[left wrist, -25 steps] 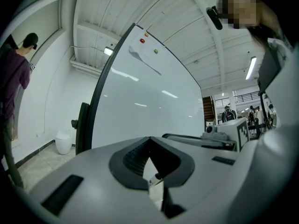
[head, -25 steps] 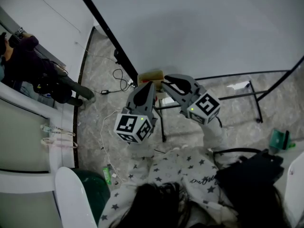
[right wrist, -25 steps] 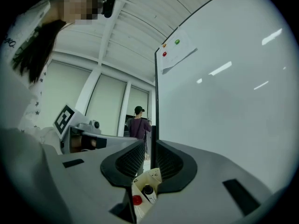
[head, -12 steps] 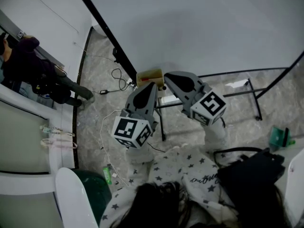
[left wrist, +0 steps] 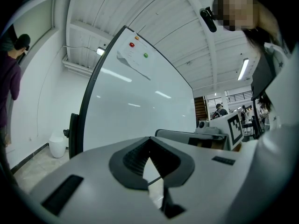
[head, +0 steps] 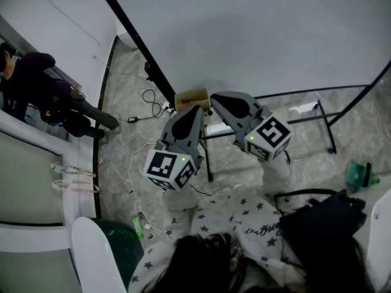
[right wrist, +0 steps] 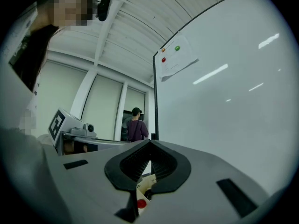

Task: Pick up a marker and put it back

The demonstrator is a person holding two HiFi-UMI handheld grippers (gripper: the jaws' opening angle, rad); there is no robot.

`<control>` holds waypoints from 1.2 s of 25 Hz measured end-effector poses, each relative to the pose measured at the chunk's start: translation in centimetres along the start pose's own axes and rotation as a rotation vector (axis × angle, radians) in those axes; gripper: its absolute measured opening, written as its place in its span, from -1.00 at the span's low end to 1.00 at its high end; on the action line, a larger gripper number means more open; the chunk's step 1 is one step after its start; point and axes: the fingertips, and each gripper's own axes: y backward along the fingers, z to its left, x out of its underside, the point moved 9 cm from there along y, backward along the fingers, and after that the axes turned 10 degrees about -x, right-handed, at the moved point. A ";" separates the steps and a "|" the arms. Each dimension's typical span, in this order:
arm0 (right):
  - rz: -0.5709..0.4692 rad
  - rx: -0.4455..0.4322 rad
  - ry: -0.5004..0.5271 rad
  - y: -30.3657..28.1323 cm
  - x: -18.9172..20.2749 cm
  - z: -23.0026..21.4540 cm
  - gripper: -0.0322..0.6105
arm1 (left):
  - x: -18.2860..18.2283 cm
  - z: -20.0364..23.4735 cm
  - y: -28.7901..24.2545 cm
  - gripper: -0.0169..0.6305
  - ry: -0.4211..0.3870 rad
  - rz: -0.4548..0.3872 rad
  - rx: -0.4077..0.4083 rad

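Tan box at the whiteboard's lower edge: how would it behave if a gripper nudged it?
The tan box looks small and card-like, so probably light and apt to slide. It looks open-topped in the right gripper view, with a round red end inside, so contents might shift or roll.

Marble floor [head: 116, 157] w/ loose cables [head: 153, 96]

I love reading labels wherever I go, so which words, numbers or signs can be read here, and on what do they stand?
Nothing reads clearly.
Cursive print on the person's star-patterned top: too blurred to read.
Sheet on the whiteboard: print too small.
Left cube, right cube: square black-and-white codes, no words.
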 end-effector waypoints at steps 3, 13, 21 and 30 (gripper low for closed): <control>0.001 0.001 0.000 -0.1 0.0 -0.1 -0.88 | 0.0 0.1 0.0 -0.94 0.001 0.001 -0.001; 0.009 0.003 -0.007 -0.3 0.3 -0.2 -0.88 | 0.0 0.5 0.0 -0.94 0.005 0.004 -0.005; 0.014 0.009 -0.015 -0.5 0.7 -0.4 -0.88 | 0.4 0.8 -0.2 -0.94 0.005 0.007 -0.005; 0.018 0.018 -0.016 -0.6 0.9 -0.5 -0.88 | 0.4 0.8 -0.4 -0.94 0.007 0.012 0.003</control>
